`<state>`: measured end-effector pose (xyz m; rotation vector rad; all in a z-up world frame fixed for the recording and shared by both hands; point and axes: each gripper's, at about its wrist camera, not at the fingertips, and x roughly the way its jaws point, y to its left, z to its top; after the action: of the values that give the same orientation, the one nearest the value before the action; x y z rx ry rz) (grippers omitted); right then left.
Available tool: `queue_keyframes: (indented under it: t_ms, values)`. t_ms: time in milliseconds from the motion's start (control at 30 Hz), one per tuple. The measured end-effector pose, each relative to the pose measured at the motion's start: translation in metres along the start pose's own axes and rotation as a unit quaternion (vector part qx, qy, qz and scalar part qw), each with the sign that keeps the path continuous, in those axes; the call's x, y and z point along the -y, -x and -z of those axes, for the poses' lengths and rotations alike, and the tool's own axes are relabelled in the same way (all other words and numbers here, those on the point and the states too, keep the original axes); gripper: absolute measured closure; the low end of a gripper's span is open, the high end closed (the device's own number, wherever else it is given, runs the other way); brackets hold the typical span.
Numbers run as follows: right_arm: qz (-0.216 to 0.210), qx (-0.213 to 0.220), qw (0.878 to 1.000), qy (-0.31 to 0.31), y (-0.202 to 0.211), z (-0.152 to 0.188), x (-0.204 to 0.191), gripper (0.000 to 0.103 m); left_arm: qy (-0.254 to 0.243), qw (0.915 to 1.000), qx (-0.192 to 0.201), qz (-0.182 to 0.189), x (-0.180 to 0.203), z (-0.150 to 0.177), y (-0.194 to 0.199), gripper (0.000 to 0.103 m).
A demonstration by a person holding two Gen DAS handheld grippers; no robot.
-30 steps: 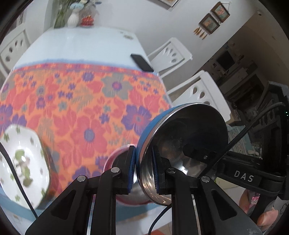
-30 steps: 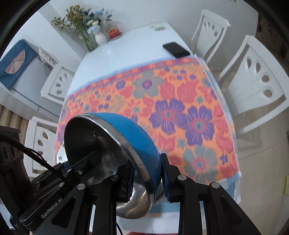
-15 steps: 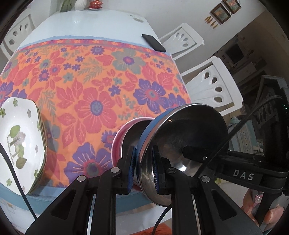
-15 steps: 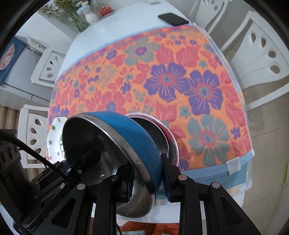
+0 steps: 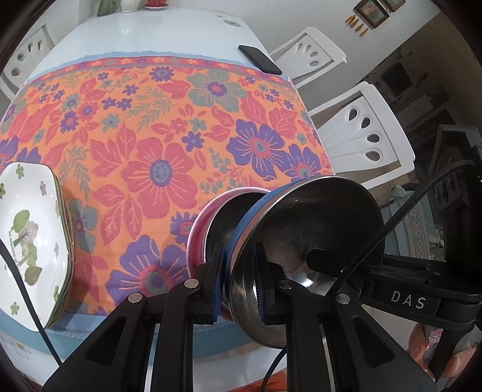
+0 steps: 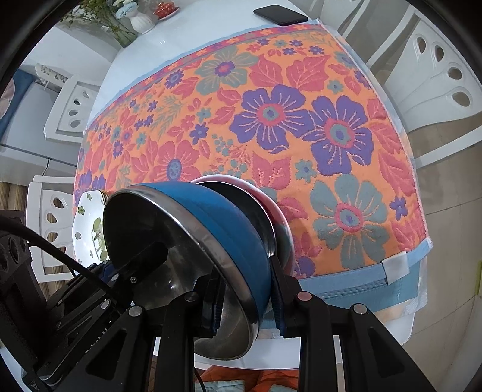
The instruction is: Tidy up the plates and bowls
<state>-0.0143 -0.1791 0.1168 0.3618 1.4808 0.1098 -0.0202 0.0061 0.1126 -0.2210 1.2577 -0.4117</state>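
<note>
Both grippers hold one blue steel-lined bowl [image 5: 304,229] by its rim. My left gripper [image 5: 239,283] is shut on the near rim. My right gripper [image 6: 245,297] is shut on the opposite rim of the same bowl [image 6: 217,217]. The bowl is tilted and sits partly inside a pink steel-lined bowl [image 5: 200,223] that rests on the floral cloth near the table's front edge; the pink bowl also shows in the right wrist view [image 6: 274,208]. A stack of white flower-print plates [image 5: 30,238] lies at the front left, also seen in the right wrist view [image 6: 87,232].
The floral cloth [image 5: 156,126] covers the near half of a white table. A black phone [image 5: 260,60] lies at the cloth's far right corner. White chairs [image 5: 361,135] stand along the right side. A vase with flowers [image 6: 132,18] stands at the far end.
Both grippers have carried the blue bowl down and forward toward the table. It now nests partly in the pink bowl, which was barely visible a second ago.
</note>
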Motion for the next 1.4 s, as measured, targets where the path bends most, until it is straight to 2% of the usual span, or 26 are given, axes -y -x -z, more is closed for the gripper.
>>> queue_keyframes:
  t_ms: [367, 900, 1233, 1300, 1400]
  values:
    - [-0.018, 0.011, 1.000, -0.006, 0.006, 0.004, 0.004, 0.076, 0.015, 0.9996, 0.018, -0.014, -0.019, -0.002, 0.008, 0.086]
    - [-0.043, 0.028, 0.999, 0.016, -0.001, 0.031, 0.006, 0.076, 0.021, 0.9997, 0.003, -0.013, -0.022, 0.019, 0.000, 0.085]
    - [-0.056, 0.109, 0.992, 0.027, 0.052, 0.039, 0.001, 0.076, 0.015, 0.9996, 0.022, -0.001, -0.012, 0.024, 0.027, 0.086]
    - [-0.058, 0.125, 0.990, 0.034, 0.064, 0.044, -0.003, 0.076, 0.009, 0.9991, 0.038, 0.016, -0.006, 0.026, 0.046, 0.086]
    - [-0.056, 0.149, 0.986, 0.046, 0.081, 0.051, -0.010, 0.076, -0.010, 0.9976, 0.069, 0.008, 0.005, 0.027, 0.075, 0.086]
